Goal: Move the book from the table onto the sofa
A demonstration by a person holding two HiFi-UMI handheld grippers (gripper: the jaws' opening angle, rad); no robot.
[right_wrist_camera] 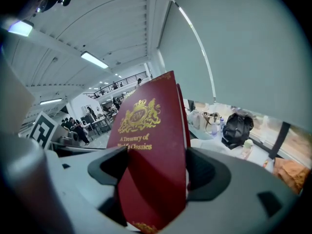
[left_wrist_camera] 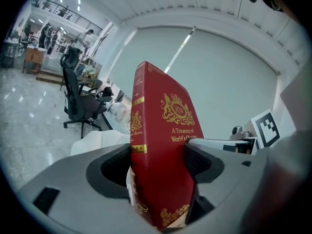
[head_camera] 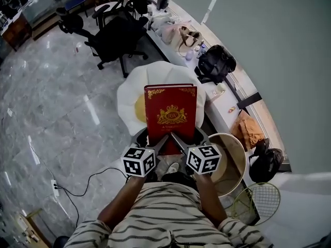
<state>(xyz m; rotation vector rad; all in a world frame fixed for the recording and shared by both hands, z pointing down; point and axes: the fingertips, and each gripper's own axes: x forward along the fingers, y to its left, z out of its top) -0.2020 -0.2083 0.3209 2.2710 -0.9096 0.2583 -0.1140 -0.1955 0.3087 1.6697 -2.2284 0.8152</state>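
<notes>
Book bottom behind left tool, right tool

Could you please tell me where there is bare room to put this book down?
The white cushion under the book looks bare. The floor left of it is open. The counter is crowded with bags.

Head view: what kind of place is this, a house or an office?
Probably a big open office: behind the red book, black swivel chairs on a shiny stone floor and a long white counter with bags.
</notes>
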